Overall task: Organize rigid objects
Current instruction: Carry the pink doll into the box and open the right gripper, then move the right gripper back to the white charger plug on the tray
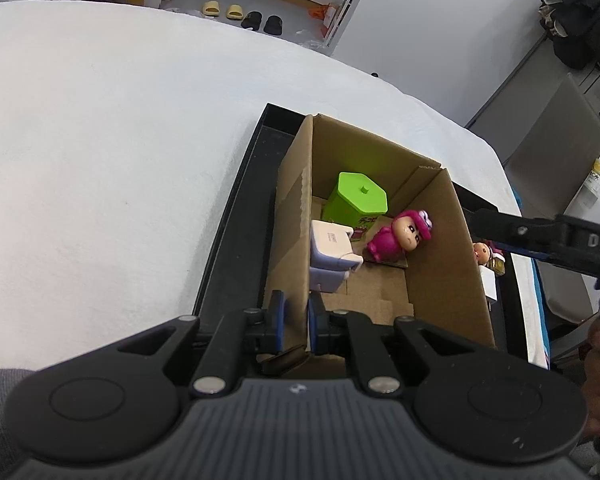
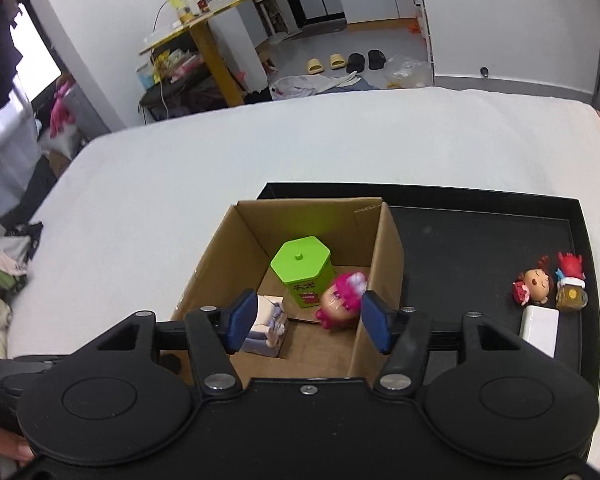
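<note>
A cardboard box (image 1: 440,264) (image 2: 220,264) stands open-topped on a black tray (image 1: 236,248) (image 2: 480,232). Inside it are a green hexagonal tin (image 1: 360,196) (image 2: 302,266), a pink doll (image 1: 396,238) (image 2: 340,300) lying on its side, and a white and lavender item (image 1: 332,256) (image 2: 268,324). My left gripper (image 1: 296,316) is shut on the box's near left wall. My right gripper (image 2: 310,310) hovers open over the box, with the pink doll below the gap and clear of both pads. One of its fingers (image 1: 500,226) shows at the box's right rim.
On the tray to the right of the box lie a red-haired doll (image 2: 534,282), a small red figure on an amber jar (image 2: 570,284) and a white block (image 2: 540,328). The tray sits on a white-covered table (image 2: 340,140). Shoes and clutter lie on the floor beyond.
</note>
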